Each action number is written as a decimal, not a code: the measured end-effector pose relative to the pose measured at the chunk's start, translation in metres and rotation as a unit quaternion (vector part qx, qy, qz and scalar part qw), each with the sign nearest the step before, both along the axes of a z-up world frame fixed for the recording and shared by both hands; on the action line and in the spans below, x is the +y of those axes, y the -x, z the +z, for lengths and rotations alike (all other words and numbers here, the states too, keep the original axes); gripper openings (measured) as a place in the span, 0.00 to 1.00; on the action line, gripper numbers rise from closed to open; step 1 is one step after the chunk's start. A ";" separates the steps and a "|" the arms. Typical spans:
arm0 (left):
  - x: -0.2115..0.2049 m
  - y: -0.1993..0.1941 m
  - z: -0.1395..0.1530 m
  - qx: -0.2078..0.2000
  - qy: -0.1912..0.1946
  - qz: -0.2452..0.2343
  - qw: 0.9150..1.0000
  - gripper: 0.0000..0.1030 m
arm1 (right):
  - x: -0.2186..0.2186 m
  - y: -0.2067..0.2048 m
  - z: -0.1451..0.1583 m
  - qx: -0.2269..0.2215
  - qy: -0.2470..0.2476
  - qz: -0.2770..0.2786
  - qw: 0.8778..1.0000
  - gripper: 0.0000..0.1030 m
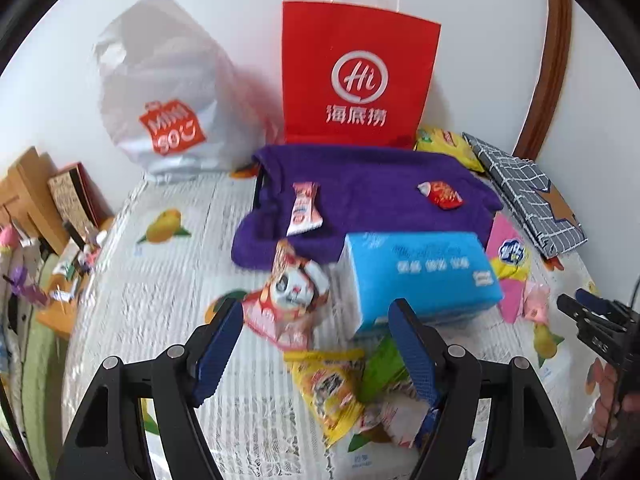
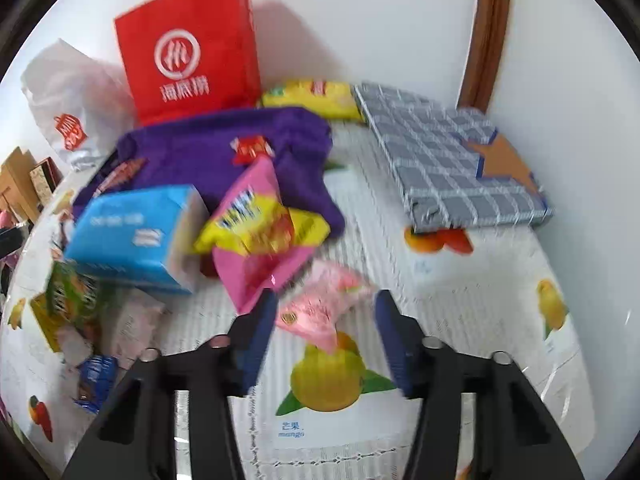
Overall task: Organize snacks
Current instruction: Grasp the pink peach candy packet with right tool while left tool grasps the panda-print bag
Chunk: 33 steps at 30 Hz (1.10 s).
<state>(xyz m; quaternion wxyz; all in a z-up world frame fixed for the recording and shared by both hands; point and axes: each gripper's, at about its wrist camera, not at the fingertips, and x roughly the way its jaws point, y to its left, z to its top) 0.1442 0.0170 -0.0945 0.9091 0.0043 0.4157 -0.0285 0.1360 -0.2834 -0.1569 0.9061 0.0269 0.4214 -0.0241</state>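
On worktop [image 2: 480, 320], white mat w/ fruit prints — snack lot, unsorted, step 1 (pick-up approach) judged in hand.

Item 1: pink sachet [image 2: 320, 312]. Lies on mat just ahead of R tongs [image 2: 326, 312], partly between the blue pads; pads not seen pressing on it, gaps visible both sides. R tongs part-open, nothing gripped. Frame blurred, so contact can't be ruled out fully.

Item 2: panda pack [image 1: 286, 300]. Lies between L tongs [image 1: 320, 316] tips and purple cloth [image 1: 372, 192], nearer L finger. L tongs wide open, empty.

Item 3: yellow pack [image 1: 330, 384] w/ green pack [image 1: 380, 364] beside, under and between L tongs.

Item 4: blue tissue pack [image 1: 420, 276], mid-worktop, not a snack by the look of it.

Item 5: pink-yellow bag [image 2: 260, 232], leaning on tissue pack and cloth.

Item 6: two small wrapped snacks on cloth; red one [image 1: 442, 196], white-pink one [image 1: 304, 210].

Containers: red bag [image 1: 360, 72] upright at wall, white bag [image 1: 160, 92] beside it; either is judged the likely destination.

Next move req'd: R tongs to be lowered a little further so sachet sits square between pads, then closed gently — thin, soft wrapper, likely to slide or crumple. Lift and carry to a bag to follow. L tongs to be set over panda pack likewise.
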 end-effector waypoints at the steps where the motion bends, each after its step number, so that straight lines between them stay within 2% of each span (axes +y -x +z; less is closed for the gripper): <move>1: 0.003 0.002 -0.006 0.002 0.001 0.002 1.000 0.71 | -0.001 -0.002 -0.005 0.003 -0.005 -0.002 1.000 0.47; 4: 0.011 0.004 -0.017 0.008 0.001 0.007 1.000 0.71 | -0.009 -0.009 -0.024 0.011 -0.036 -0.013 0.999 0.47; 7: 0.019 0.004 -0.025 0.015 0.005 0.014 1.000 0.71 | -0.010 -0.013 -0.028 0.007 -0.053 -0.014 0.999 0.47; 14: 0.025 -0.004 -0.027 0.022 0.001 0.016 1.000 0.71 | -0.009 -0.030 -0.037 0.013 -0.042 -0.023 0.999 0.47; 17: 0.031 -0.004 -0.028 0.019 0.010 0.018 1.000 0.71 | -0.005 -0.035 -0.050 0.025 -0.028 -0.021 0.999 0.42; 20: 0.039 -0.003 -0.034 0.026 0.027 0.020 0.999 0.71 | 0.004 -0.030 -0.048 0.010 0.014 -0.007 1.000 0.37; 26: 0.048 -0.009 -0.044 0.038 0.039 0.029 0.998 0.71 | 0.017 0.008 -0.028 -0.029 0.028 0.028 0.999 0.36; 33: 0.029 -0.041 -0.062 0.060 0.005 0.011 0.998 0.71 | 0.046 0.043 -0.020 -0.050 0.018 0.102 0.993 0.36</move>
